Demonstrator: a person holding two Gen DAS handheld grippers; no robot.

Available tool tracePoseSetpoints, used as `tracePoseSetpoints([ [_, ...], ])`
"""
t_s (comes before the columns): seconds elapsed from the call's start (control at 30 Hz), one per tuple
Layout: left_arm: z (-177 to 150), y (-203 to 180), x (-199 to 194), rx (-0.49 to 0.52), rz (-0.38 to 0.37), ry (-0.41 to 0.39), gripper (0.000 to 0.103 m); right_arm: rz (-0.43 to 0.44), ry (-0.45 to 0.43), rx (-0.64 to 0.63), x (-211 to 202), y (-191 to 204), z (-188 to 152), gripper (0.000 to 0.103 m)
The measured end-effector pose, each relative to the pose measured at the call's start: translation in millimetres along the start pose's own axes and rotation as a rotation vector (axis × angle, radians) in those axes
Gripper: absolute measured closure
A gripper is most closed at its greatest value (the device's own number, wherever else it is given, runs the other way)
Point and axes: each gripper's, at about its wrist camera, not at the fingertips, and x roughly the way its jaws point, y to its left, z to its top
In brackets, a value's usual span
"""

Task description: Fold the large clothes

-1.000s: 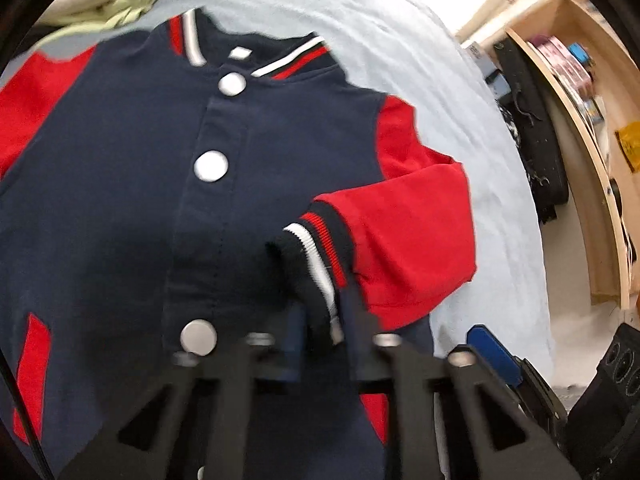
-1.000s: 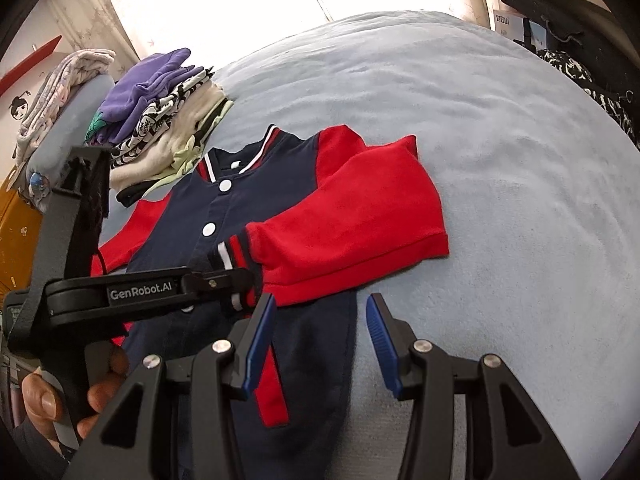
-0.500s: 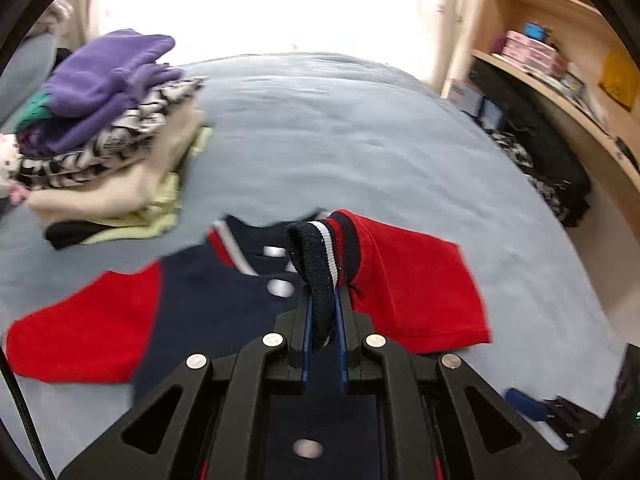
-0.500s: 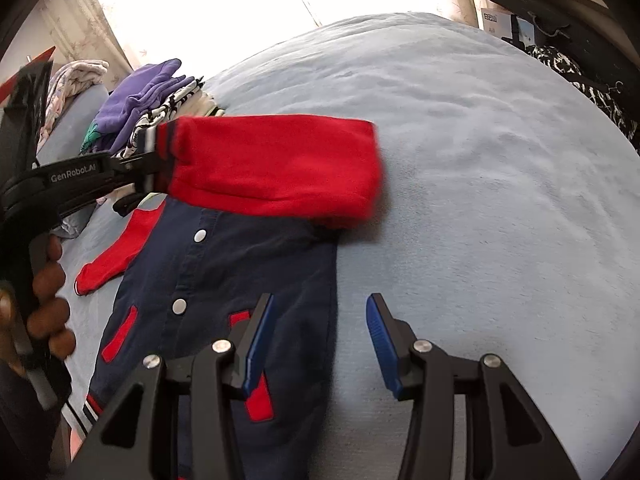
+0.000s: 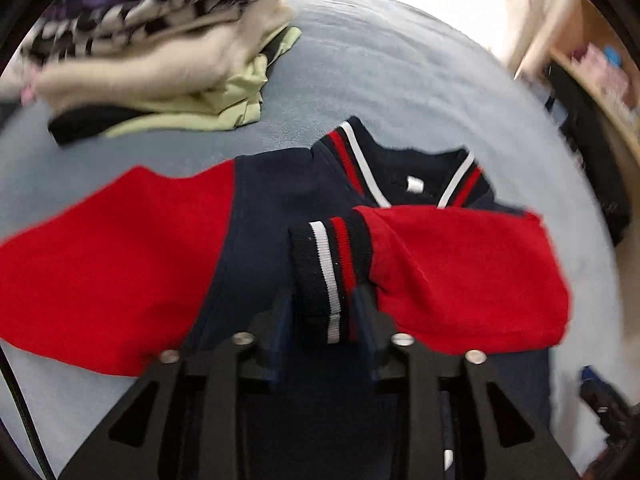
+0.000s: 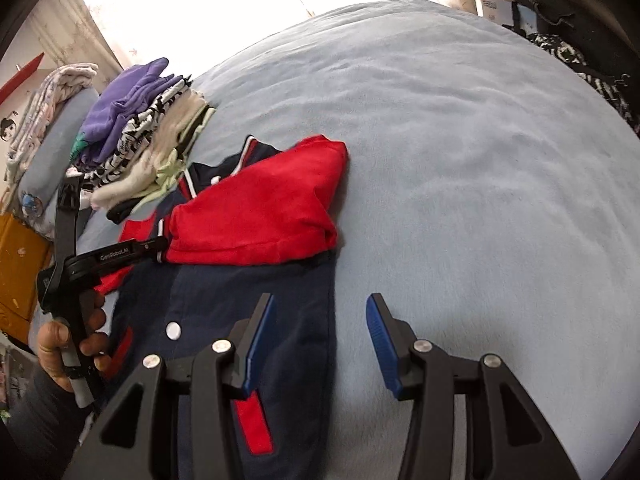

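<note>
On the blue bed [image 6: 460,140], the left hand-held gripper [image 5: 324,312] is opening around the jacket's striped cuff [image 5: 328,272].

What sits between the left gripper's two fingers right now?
In the left wrist view, the navy striped knit cuff of the red sleeve lies between the opening left gripper fingers, apparently being released.

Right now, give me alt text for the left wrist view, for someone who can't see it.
The left gripper, jaws opening, has the striped cuff of a red sleeve between them, folded across a navy varsity jacket on a blue bedspread. A stack of folded clothes sits behind.
</note>
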Motion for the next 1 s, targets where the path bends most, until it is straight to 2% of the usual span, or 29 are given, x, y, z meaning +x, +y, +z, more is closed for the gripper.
tracePoseSetpoints([
  [0.03, 1.5, 4.8, -1.0, -0.021, -0.028, 0.002, 0.057, 0.021, 0.003, 0.004, -0.1, -0.5, 3.8, 0.056],
  [0.07, 3.9, 8.9, -1.5, -0.036, -0.043, 0.000, 0.052, 0.050, 0.006, 0.012, -0.3, -1.8, 9.8, 0.056],
  [0.17, 8.4, 13.0, -0.6, -0.029, -0.070, 0.006, 0.052, 0.101, 0.002, 0.041, 0.1, -6.5, 27.3, 0.056],
  [0.3, 16.2, 10.8, 14.4, 0.021, -0.124, 0.070, 0.052, 0.156, 0.013, 0.114, 14.6, -23.6, 62.4, 0.056],
  [0.33, 18.6, 9.5, 17.8, 0.035, -0.127, 0.080, 0.056, 0.178, 0.024, 0.136, 22.8, -29.5, 72.1, 0.056],
  [0.37, 19.6, 7.6, 19.1, 0.049, -0.131, 0.082, 0.067, 0.193, 0.035, 0.153, 29.3, -33.6, 78.8, 0.056],
  [0.43, 25.4, 0.2, 18.5, 0.066, -0.137, 0.084, 0.074, 0.240, 0.073, 0.202, 51.5, -45.3, 93.0, 0.056],
  [0.47, 26.7, -0.7, 16.7, 0.073, -0.134, 0.071, 0.086, 0.263, 0.098, 0.231, 65.2, -51.9, 99.4, 0.056],
  [0.5, 29.6, -2.0, 15.3, 0.080, -0.127, 0.065, 0.091, 0.268, 0.121, 0.253, 77.5, -56.4, 103.8, 0.056],
  [0.63, 34.0, 3.3, 15.0, 0.063, -0.145, 0.072, 0.092, 0.293, 0.165, 0.292, 108.8, -62.6, 106.7, 0.058],
  [0.7, 34.7, 4.8, 17.0, 0.065, -0.146, 0.075, 0.092, 0.296, 0.156, 0.273, 113.6, -58.4, 107.0, 0.081],
  [0.73, 34.7, 5.8, 15.8, 0.069, -0.143, 0.072, 0.092, 0.290, 0.157, 0.251, 114.8, -55.1, 109.1, 0.097],
  [0.83, 35.4, 6.9, 6.9, 0.076, -0.130, 0.032, 0.093, 0.157, 0.052, 0.066, 88.7, -24.3, 118.3, 0.098],
  [0.87, 35.6, 6.5, 4.0, 0.080, -0.122, 0.011, 0.093, 0.087, -0.046, -0.074, 66.7, 0.1, 119.3, 0.098],
  [0.9, 35.4, 5.8, 2.2, 0.086, -0.106, -0.008, 0.093, 0.045, -0.095, -0.151, 57.6, 10.8, 120.0, 0.098],
  [0.93, 35.2, 5.1, 2.1, 0.090, -0.093, -0.018, 0.093, -0.034, -0.159, -0.281, 50.9, 31.6, 116.1, 0.098],
  [0.97, 35.2, 3.8, 4.7, 0.096, -0.075, -0.021, 0.093, -0.078, -0.166, -0.332, 54.3, 37.6, 114.7, 0.098],
  [1.0, 35.0, 3.4, 10.5, 0.098, -0.055, -0.010, 0.093, -0.155, -0.127, -0.382, 71.3, 43.4, 112.2, 0.098],
])
